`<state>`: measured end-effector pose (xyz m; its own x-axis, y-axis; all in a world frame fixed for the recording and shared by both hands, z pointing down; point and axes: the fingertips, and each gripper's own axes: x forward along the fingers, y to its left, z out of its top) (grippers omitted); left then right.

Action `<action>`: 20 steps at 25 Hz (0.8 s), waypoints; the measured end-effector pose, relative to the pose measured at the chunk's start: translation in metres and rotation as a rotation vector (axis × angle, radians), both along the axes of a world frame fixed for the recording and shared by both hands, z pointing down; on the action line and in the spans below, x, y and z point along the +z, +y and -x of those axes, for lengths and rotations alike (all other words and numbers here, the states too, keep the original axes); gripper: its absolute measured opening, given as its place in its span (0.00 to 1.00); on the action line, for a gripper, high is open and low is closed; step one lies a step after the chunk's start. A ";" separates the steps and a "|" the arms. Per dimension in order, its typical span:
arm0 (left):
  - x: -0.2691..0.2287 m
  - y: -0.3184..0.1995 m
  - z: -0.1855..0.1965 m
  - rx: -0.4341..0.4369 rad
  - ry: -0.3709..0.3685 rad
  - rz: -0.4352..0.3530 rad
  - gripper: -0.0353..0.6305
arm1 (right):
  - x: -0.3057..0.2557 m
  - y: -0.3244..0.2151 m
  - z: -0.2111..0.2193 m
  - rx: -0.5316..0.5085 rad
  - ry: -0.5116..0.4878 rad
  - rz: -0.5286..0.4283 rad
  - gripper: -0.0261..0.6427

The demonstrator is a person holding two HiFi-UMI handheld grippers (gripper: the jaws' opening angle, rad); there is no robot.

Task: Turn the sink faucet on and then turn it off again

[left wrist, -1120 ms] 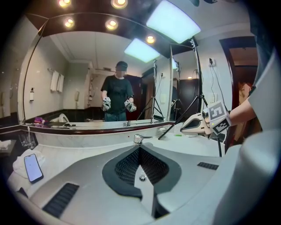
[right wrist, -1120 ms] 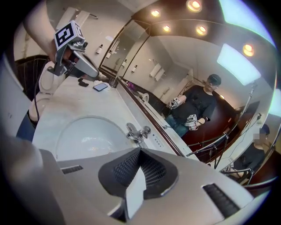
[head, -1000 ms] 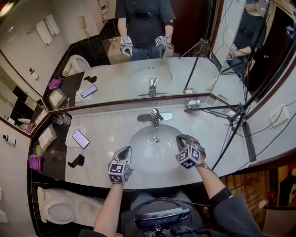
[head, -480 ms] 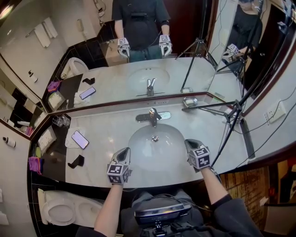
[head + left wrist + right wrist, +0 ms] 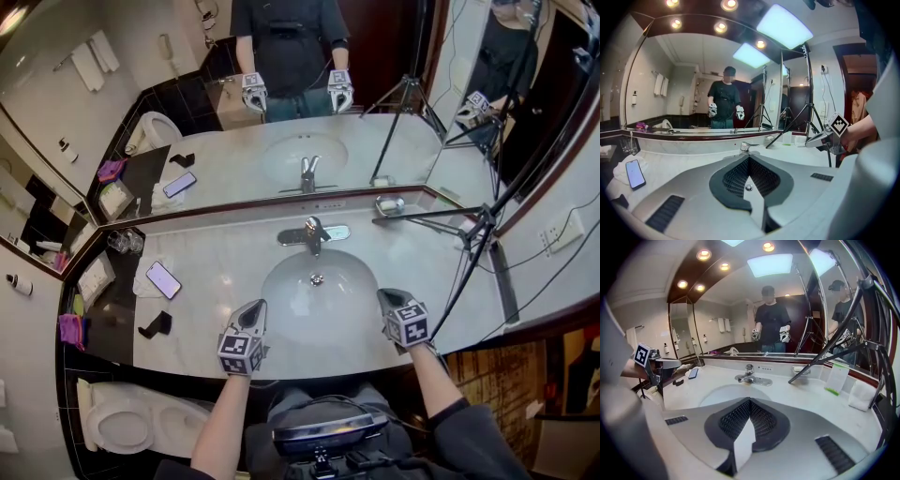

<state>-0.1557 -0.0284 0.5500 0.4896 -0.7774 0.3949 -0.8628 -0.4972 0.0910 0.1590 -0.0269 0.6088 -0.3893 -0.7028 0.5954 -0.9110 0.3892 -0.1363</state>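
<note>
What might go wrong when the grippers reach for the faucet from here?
The right gripper could knock the tripod leg crossing the counter right of the faucet. Shut jaws may slip off its smooth chrome lever. A strong stream may splash the phone left of the basin.

light: bright — ceiling spots (image 5: 704, 255) (panel (image 5: 769, 263) glares) | edges: fisheye-bent, dark corners | focus: sharp

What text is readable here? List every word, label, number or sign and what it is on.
No text reads clearly in any view.
White card with a green strip: print too small to read.
Phone: screen lit, nothing legible.
Cubes on the left gripper and right gripper: square black-and-white markers, no letters.
</note>
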 end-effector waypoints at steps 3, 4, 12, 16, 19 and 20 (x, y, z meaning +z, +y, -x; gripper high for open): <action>0.001 -0.002 0.001 -0.007 0.001 -0.001 0.05 | 0.004 -0.002 0.003 -0.010 0.005 0.006 0.06; 0.002 -0.003 0.001 -0.009 0.000 -0.001 0.05 | 0.005 -0.003 0.004 -0.013 0.006 0.007 0.06; 0.009 -0.012 0.000 -0.019 -0.006 0.011 0.05 | 0.014 -0.023 0.009 -0.049 0.036 0.023 0.07; 0.015 -0.020 -0.004 -0.023 -0.006 0.024 0.05 | 0.012 -0.047 0.016 -0.070 0.040 0.023 0.08; 0.021 -0.027 -0.007 -0.020 -0.012 0.036 0.05 | 0.017 -0.067 0.026 -0.093 0.009 0.044 0.14; 0.023 -0.030 -0.008 -0.019 -0.015 0.039 0.05 | 0.018 -0.074 0.031 -0.102 -0.012 0.052 0.15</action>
<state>-0.1477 -0.0588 0.5729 0.4691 -0.7701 0.4323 -0.8733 -0.4774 0.0971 0.1282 -0.1006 0.6271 -0.4645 -0.6272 0.6252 -0.8653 0.4718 -0.1696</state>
